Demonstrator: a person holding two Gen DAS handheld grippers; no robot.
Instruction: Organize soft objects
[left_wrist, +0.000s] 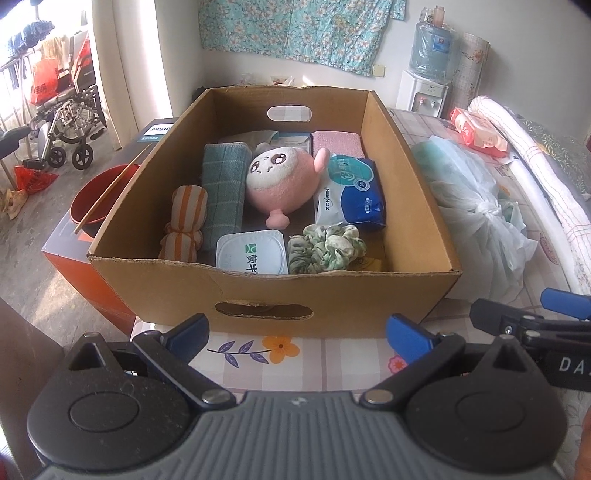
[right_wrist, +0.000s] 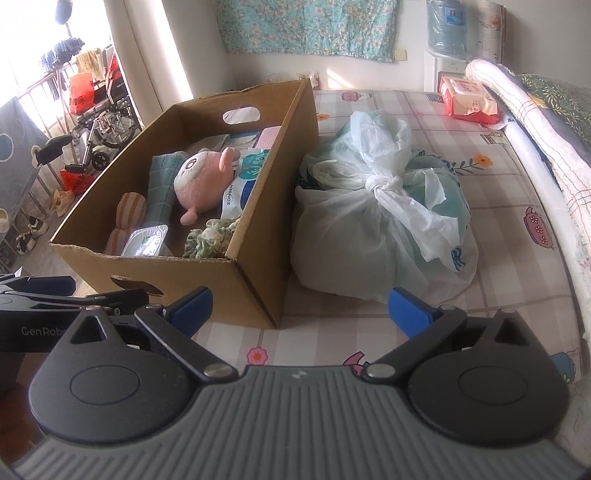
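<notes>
Corrugated brown cardboard forms the open box (left_wrist: 258, 288), a rectangular tub with oval hand slots cut in its end walls, standing on a bed sheet (right_wrist: 498, 206) printed with checks and cartoon flowers. Inside the box lie the soft things: a round pink plush toy (left_wrist: 275, 181) with a fuzzy cream face, a rolled teal checked towel (left_wrist: 223, 188), an orange-striped cloth bundle (left_wrist: 184, 221) tied into a lumpy roll, a crinkled green scrunchie (left_wrist: 325, 249), a glossy blue-and-white tissue pack (left_wrist: 351, 195) and a smooth foil-lidded tub (left_wrist: 253, 254). Just beside the box, on the sheet, sits a knotted, wrinkled translucent plastic bag (right_wrist: 380, 225), bulging and rounded. The left gripper (left_wrist: 297, 332) hovers before the box's near wall, jaws spread wide, nothing between them. The right gripper (right_wrist: 299, 306) stands equally wide and empty, near the box's corner and the bag.
</notes>
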